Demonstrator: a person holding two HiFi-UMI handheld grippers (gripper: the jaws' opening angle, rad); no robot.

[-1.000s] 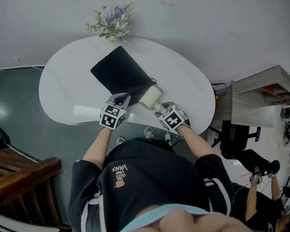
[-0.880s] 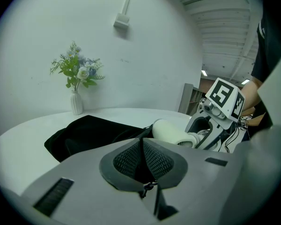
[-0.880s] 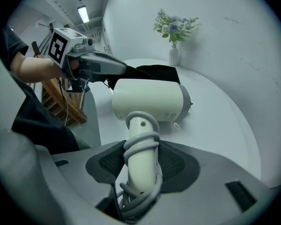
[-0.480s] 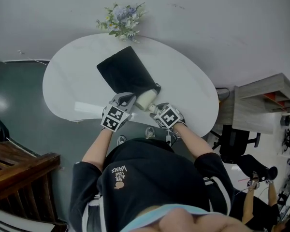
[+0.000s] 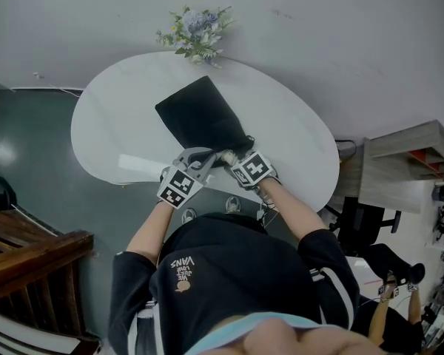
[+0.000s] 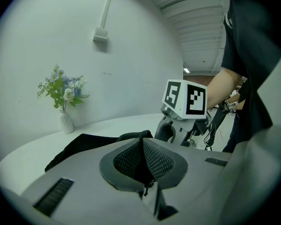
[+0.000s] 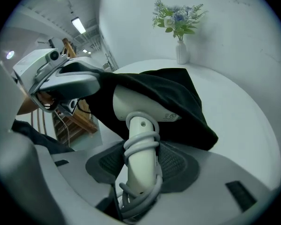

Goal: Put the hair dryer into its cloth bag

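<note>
Left gripper (image 6: pixel 143 162) jaws tight on bag (image 6: pixel 84 144); right gripper's (image 7: pixel 141 170) on dryer handle (image 7: pixel 141 132)

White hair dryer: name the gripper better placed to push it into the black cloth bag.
Right: the right gripper clamps the white hair dryer; the left gripper only pinches the black cloth bag.

Your T-shirt (image 5: pixel 237 268): black, short sleeves, small pale print (image 5: pixel 182 262) on the back, white side stripes (image 5: pixel 333 291). Left gripper (image 6: pixel 143 161) and right gripper (image 7: pixel 140 170): smooth grey shells, dark mesh-textured pads (image 6: pixel 126 161). Each carries a black-and-white marker cube (image 5: pixel 179 186).
</note>
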